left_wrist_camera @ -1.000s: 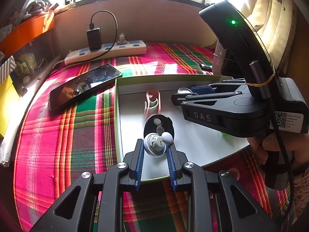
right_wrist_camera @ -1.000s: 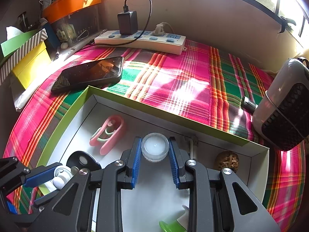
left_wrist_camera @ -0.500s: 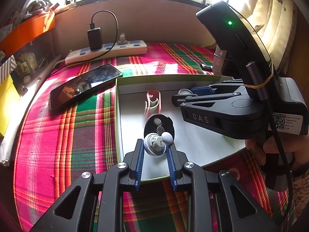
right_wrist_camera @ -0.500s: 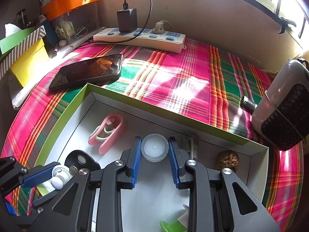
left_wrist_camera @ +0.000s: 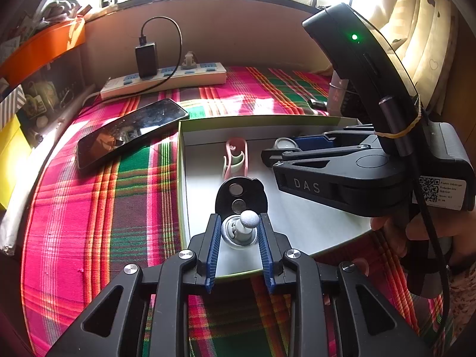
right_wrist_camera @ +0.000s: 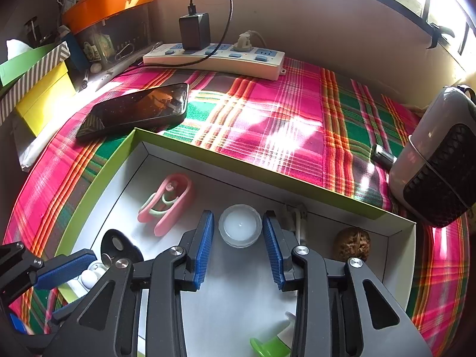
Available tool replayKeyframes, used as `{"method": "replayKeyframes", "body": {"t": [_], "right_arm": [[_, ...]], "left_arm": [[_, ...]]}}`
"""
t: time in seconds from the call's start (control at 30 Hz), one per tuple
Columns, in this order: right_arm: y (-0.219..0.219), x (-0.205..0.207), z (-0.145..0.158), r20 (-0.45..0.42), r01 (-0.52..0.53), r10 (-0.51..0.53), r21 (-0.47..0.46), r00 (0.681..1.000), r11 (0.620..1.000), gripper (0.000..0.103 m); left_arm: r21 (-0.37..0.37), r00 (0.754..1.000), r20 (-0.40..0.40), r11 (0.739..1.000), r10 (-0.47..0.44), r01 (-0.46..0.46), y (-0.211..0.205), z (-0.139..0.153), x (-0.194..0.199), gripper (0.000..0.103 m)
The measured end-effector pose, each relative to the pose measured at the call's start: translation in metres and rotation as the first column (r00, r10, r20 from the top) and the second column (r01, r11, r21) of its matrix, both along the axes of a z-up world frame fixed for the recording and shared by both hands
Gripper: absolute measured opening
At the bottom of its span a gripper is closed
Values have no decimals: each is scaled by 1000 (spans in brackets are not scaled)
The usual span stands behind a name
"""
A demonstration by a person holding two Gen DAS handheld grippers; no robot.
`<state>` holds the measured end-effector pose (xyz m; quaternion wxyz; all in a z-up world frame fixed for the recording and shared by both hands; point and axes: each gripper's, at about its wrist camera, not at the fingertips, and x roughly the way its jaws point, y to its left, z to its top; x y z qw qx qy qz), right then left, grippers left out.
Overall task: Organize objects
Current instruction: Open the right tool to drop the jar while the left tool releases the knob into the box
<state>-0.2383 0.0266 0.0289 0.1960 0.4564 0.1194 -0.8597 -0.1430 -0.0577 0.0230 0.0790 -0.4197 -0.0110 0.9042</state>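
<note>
A shallow white box with a green rim [right_wrist_camera: 98,178] lies on the plaid cloth. My left gripper [left_wrist_camera: 239,229] is shut on a small grey and white earbud [left_wrist_camera: 242,229] at the box's near edge, just before a black earbud case [left_wrist_camera: 241,195]. My right gripper [right_wrist_camera: 238,232] stands over the box with its blue pads a little apart on both sides of a round white tealight candle [right_wrist_camera: 240,225], gaps showing. The right gripper also shows in the left wrist view [left_wrist_camera: 282,148]. A pink and green clip [right_wrist_camera: 166,202] lies in the box.
A walnut [right_wrist_camera: 352,244] and a green and white piece [right_wrist_camera: 267,345] are in the box. A black phone [right_wrist_camera: 136,108] lies beside the box. A power strip with a charger [right_wrist_camera: 214,56] is at the back wall. A small heater [right_wrist_camera: 440,154] stands right.
My right gripper's pads have spread apart from the candle, which now sits free between them. The left gripper still holds the earbud in the same place.
</note>
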Motion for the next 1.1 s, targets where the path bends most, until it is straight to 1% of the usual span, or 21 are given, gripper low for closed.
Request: {"method": "replayKeyframes", "body": {"t": [0.23, 0.47, 0.57, 1.0, 1.1], "right_arm": [[-1, 3, 0, -1, 3, -3, -5, 1000, 1000, 41], [0, 4, 3, -7, 8, -8, -10, 1000, 1000, 41], [0, 4, 5, -9, 10, -10, -13, 1000, 1000, 45], [3, 15, 14, -23, 22, -23, -38, 999, 999, 45], [6, 21, 18, -32, 30, -32, -50, 999, 998, 46]], "left_arm": [[1, 1000, -4, 1000, -4, 4, -1, 0, 1, 30], [2, 1000, -3, 1000, -4, 4, 0, 0, 1, 30], [3, 1000, -3, 1000, -4, 4, 0, 0, 1, 30], [-5, 1000, -15, 1000, 2, -2, -1, 5, 10, 34], [-10, 1000, -24, 1000, 9, -9, -2, 9, 14, 37]]}}
